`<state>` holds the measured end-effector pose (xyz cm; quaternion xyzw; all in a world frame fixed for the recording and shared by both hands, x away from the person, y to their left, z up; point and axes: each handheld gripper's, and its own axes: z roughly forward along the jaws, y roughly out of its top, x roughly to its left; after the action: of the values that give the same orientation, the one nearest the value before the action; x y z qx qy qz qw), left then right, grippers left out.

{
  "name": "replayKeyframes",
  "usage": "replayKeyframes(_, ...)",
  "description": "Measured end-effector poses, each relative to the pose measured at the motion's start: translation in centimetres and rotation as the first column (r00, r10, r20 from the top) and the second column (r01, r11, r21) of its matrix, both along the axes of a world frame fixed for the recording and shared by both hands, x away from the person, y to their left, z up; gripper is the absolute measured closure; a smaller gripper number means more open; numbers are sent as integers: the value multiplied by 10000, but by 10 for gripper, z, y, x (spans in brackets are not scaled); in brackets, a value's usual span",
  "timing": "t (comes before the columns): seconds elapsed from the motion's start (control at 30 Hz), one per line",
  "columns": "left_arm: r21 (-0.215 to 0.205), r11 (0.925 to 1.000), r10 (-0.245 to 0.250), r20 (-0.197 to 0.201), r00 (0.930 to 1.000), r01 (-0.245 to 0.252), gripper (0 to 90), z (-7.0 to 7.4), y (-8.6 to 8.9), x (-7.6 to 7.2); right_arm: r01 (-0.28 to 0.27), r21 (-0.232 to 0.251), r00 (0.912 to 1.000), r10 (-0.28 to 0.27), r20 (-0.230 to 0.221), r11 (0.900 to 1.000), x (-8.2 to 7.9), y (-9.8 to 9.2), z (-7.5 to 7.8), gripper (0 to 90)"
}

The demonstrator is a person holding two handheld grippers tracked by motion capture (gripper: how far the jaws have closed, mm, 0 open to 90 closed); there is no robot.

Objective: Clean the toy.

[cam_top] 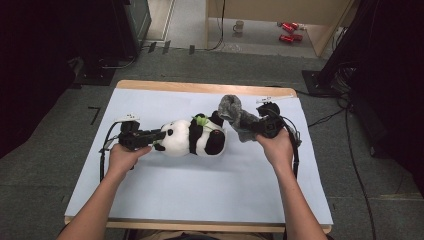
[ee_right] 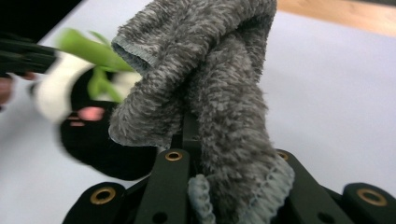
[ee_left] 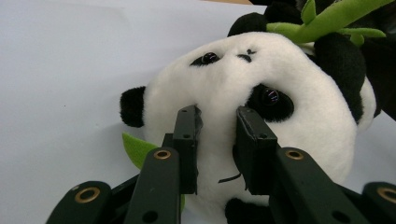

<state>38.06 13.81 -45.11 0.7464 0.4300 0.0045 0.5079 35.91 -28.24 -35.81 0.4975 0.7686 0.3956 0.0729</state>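
- A pale blue sheet [cam_top: 200, 175] covers the table.
- The plush panda [cam_top: 192, 137] lies mid-sheet; the left gripper [cam_top: 159, 134] pinches its soft head.
- Beside the panda's feet, the right gripper [cam_top: 252, 126] clamps a limp, light grey cloth [cam_top: 235, 112]; best gripped at a bunched fold.

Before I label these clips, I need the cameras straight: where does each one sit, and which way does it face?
High view: above the person's side, facing forward and down on the table; both forearms, left gripper and right gripper show.
Left gripper view: on that gripper, along its jaws clamped on the panda.
Right gripper view: on that gripper, along jaws shut on the grey cloth.
Shared: the panda appears in all three.
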Motion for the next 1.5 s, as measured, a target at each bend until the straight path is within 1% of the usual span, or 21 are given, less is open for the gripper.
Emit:
replayKeyframes(0.1,-53,10000,48,-29,10000,-48,715,0,1,1,-328,112,9992,326,245,9994,-3,9,12,795)
replayKeyframes(0.2,-38,10000,64,-44,10000,-65,715,0,0,1,-745,148,9958,736,546,9971,-7,23,24,795)
replayKeyframes(0.33,-18,9999,125,8,9999,-125,716,0,0,1,-1323,30,9883,1317,766,9912,-12,41,31,794)
replayKeyframes(0.37,4,9999,111,10,9999,-111,716,0,-1,2,-1470,-29,9861,1468,774,9891,-13,46,31,794)
replayKeyframes(0.43,66,9999,115,31,9999,-116,717,1,-2,3,-1757,-253,9822,1769,634,9841,-14,57,26,794)
replayKeyframes(0.5,57,9999,89,28,10000,-89,720,0,-2,4,-1954,-509,9796,1974,373,9794,-13,65,17,794)
replayKeyframes(0.57,106,9999,-8,91,10000,7,722,-1,-3,4,-2060,-532,9778,2077,278,9771,-13,68,8,795)
replayKeyframes(0.6,127,9999,-60,106,9999,59,721,-1,-3,3,-2012,-536,9789,2027,257,9781,-14,68,4,795)
replayKeyframes(0.63,158,9998,-111,133,9998,109,721,-1,-3,3,-1989,-702,9792,2011,258,9775,-14,66,1,796)
replayKeyframes(0.67,207,9997,-136,158,9998,133,720,-1,-4,3,-1976,-743,9798,1993,162,9775,-14,64,-2,796)
replayKeyframes(0.7,257,9995,-169,192,9997,164,720,-1,-4,2,-1929,-673,9810,1938,71,9789,-15,61,-5,796)
replayKeyframes(0.77,310,9993,-205,194,9996,199,721,-1,-4,2,-1810,-755,9833,1817,24,9806,-18,55,-9,796)
replayKeyframes(0.83,283,9994,-212,181,9996,207,720,-2,-4,2,-1740,-647,9847,1741,-42,9826,-20,47,-12,796)
replayKeyframes(1.03,271,9994,-199,170,9997,194,720,-2,-3,2,-1415,-636,9898,1400,-269,9879,-23,32,-19,796)
replayKeyframes(1.13,229,9996,-142,125,9998,139,719,-3,-2,2,-1266,-964,9913,1225,-475,9873,-22,27,-26,796)
replayKeyframes(1.17,232,9996,-148,129,9998,145,720,-3,-2,2,-1253,-923,9913,1208,-524,9878,-22,26,-30,796)
replayKeyframes(1.27,217,9997,-125,130,9998,122,720,-2,-2,2,-1033,-547,9929,997,-652,9931,-21,18,-36,796)
replayKeyframes(1.3,186,9998,-119,127,9998,117,720,-3,-2,2,-1008,-570,9931,970,-662,9933,-20,16,-37,796)
replayKeyframes(1.37,189,9998,-118,146,9998,116,719,-3,-2,2,-830,-825,9944,771,-722,9931,-19,12,-37,796)
replayKeyframes(1.4,190,9998,-114,142,9998,111,719,-3,-2,2,-785,-869,9949,725,-701,9931,-18,10,-36,796)
replayKeyframes(1.5,186,9998,-92,143,9999,89,719,-3,-2,2,-537,-643,9973,503,-540,9965,-18,4,-27,795)
